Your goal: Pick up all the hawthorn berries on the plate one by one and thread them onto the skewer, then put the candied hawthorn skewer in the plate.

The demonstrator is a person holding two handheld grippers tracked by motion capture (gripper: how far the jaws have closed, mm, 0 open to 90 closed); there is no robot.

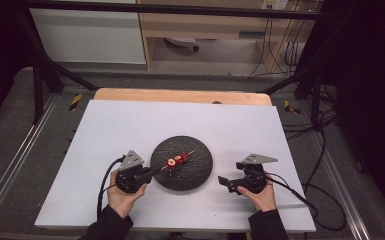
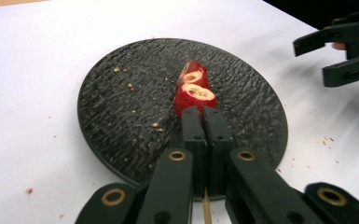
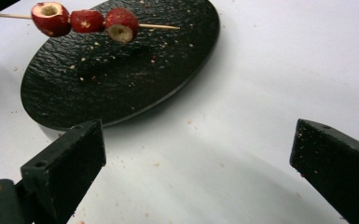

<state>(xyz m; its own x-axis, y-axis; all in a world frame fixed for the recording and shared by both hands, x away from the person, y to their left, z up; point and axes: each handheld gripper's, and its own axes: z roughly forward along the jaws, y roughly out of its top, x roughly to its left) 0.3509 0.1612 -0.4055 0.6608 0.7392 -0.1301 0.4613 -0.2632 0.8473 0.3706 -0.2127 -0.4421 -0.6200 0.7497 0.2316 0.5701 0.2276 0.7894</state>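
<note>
A thin wooden skewer (image 1: 190, 152) threaded with three red hollowed fruit pieces (image 1: 178, 160) hangs over a round black textured plate (image 1: 200, 172) at the middle of the white table. My left gripper (image 1: 156, 170) is shut on the skewer's near end, left of the plate. In the left gripper view the jaws (image 2: 200, 114) meet right behind the nearest fruit piece (image 2: 194, 95). My right gripper (image 1: 223, 181) rests right of the plate, open and holding nothing. In the right gripper view its jaws (image 3: 198, 140) stand wide apart, with the skewer (image 3: 158, 26) and fruit (image 3: 86, 21) above the plate (image 3: 121, 79).
Crumbs and small red specks dot the plate (image 2: 121, 107) and the white tabletop (image 1: 130, 125) around it. The table's wooden far edge (image 1: 180, 95) meets a black metal frame. Cables (image 1: 320, 195) trail off to the right.
</note>
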